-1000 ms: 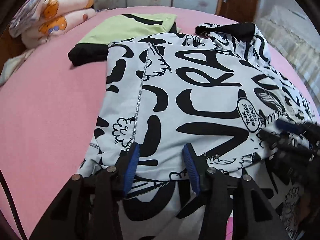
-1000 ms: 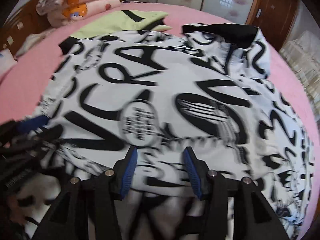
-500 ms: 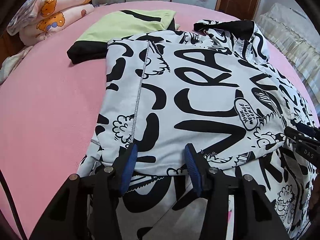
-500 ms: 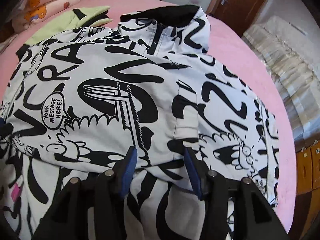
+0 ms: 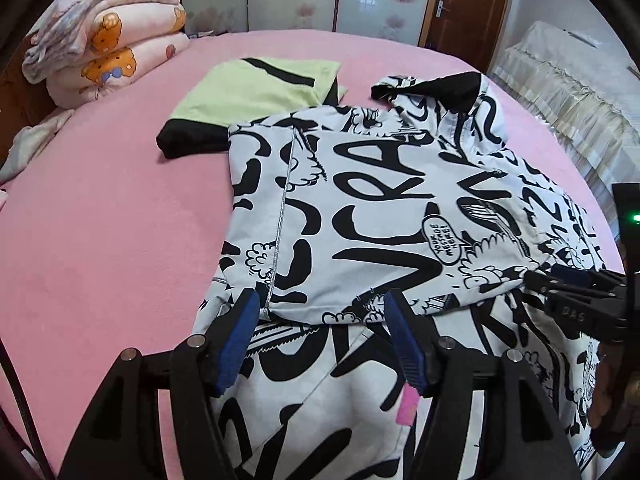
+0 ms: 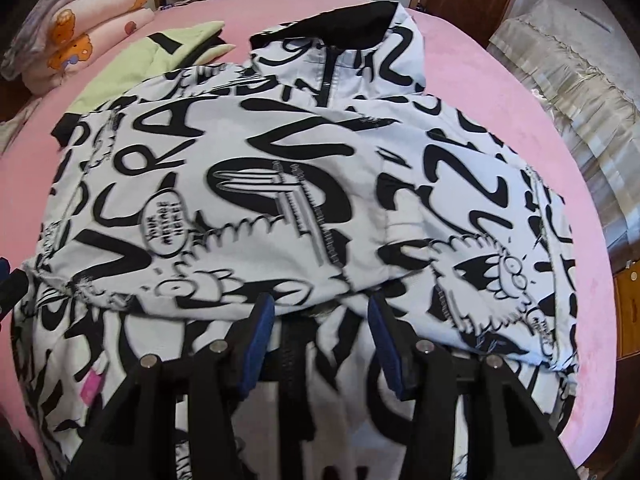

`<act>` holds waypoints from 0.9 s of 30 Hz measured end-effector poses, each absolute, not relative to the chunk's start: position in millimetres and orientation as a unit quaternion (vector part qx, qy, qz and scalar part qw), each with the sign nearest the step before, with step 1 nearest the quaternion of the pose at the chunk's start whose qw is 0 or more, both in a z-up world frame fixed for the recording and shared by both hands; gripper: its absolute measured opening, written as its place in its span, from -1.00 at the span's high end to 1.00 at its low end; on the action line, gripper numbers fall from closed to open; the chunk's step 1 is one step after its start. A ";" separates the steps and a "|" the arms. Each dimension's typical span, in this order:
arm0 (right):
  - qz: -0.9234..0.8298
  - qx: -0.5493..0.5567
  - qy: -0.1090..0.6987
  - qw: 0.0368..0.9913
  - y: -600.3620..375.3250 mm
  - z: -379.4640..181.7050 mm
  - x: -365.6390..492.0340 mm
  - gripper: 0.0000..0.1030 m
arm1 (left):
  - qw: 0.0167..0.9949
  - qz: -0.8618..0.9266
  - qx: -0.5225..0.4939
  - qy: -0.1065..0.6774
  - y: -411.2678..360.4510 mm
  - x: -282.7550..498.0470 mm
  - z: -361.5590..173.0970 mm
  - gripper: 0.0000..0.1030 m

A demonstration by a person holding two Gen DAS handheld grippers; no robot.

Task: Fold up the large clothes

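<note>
A large white jacket with black graffiti lettering (image 5: pixel 372 208) lies on the pink bed, its lower part folded up over the body; its black-lined collar is at the far end. It also fills the right wrist view (image 6: pixel 280 200). My left gripper (image 5: pixel 320 320) is open and empty just short of the folded edge. My right gripper (image 6: pixel 320 320) is open and empty over the jacket's zipper near the fold. The right gripper's tips also show at the right of the left wrist view (image 5: pixel 560 280).
A folded green and black garment (image 5: pixel 256 96) lies beyond the jacket on the pink bed sheet (image 5: pixel 100 240). Stacked blankets (image 5: pixel 108 52) sit at the far left. A draped piece of furniture (image 5: pixel 568 92) stands right of the bed.
Both grippers have drawn back from the folded edge. The right gripper swung to the right and back toward the middle. The jacket's fold stays in place.
</note>
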State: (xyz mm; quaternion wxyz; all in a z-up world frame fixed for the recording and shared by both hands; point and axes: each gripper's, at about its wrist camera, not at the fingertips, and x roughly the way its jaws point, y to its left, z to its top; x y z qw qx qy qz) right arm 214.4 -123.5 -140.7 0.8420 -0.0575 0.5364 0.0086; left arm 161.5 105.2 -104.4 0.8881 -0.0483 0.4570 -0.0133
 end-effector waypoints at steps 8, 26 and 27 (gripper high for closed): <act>0.040 -0.057 0.514 0.855 -103.8 -129.8 207.1 0.05 | 0.899 -0.022 -0.038 0.436 101.9 152.9 -89.2 -0.27; 0.101 -0.016 0.464 0.880 -73.4 -130.2 321.6 0.05 | 0.898 -0.008 -0.009 0.440 100.2 327.6 -116.8 -0.34; 0.104 -0.018 0.464 0.879 -72.6 -133.7 330.2 0.05 | 0.895 -0.006 -0.013 0.445 100.2 335.7 -123.3 -0.34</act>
